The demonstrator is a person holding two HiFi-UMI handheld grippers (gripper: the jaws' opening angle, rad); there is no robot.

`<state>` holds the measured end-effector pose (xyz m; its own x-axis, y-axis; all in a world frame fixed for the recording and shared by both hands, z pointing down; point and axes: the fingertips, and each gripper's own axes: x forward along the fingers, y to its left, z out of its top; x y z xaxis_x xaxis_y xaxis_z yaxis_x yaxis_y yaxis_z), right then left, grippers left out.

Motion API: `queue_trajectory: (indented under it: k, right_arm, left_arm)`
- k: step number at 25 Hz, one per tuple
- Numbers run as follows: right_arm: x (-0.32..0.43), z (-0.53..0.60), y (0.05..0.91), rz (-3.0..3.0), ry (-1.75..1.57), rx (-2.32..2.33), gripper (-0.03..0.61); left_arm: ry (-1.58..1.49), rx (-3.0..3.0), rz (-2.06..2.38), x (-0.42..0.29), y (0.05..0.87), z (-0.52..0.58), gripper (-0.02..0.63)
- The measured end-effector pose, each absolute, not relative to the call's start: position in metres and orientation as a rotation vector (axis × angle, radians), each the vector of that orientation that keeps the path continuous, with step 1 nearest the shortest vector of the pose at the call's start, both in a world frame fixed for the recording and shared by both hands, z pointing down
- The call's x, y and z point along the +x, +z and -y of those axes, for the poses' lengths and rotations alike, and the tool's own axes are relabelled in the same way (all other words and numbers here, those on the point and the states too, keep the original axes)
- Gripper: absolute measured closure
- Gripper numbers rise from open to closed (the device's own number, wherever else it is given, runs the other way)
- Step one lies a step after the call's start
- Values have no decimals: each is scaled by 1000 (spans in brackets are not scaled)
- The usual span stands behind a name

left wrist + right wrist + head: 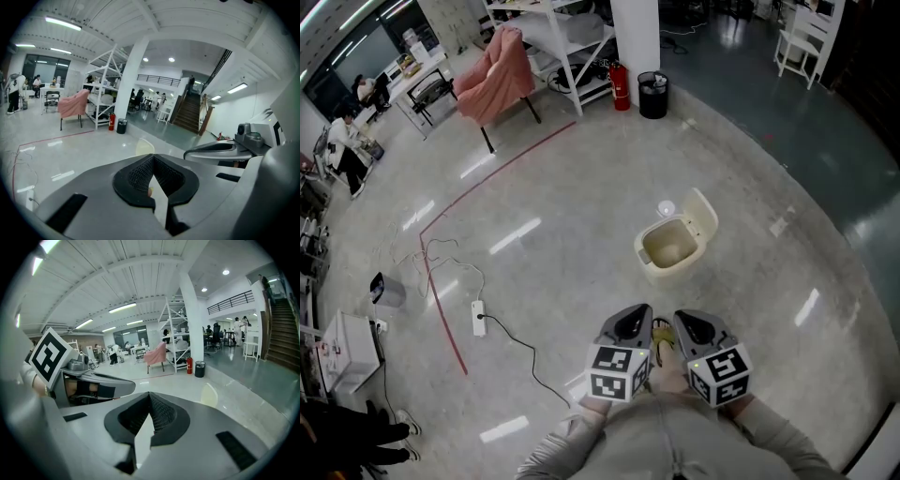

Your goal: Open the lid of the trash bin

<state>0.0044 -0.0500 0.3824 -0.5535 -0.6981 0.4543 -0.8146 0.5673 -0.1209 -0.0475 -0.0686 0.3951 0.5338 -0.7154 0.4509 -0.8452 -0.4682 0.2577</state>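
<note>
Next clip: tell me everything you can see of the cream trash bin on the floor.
The trash bin is small, cream and plastic-looking, with rounded corners. It stands upright on the glossy grey floor. Its lid is already open, raised at the bin's far-right side, and the inside looks empty. Nothing touches it.

Left gripper (153,156) hiding all but top of trash bin lid (144,146); bottom edge cutting off sleeves (570,446); distant people (342,141) reading too small.

Glossy floor (581,187); smooth matt plastic trash bin (667,275)
</note>
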Motion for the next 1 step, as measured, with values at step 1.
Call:
queue_trajectory:
  k: [1]
  right_arm:
    - [4,49,382,2446,454,1233,580]
  left_arm:
    - [388,2326,1269,-48,395,67,609]
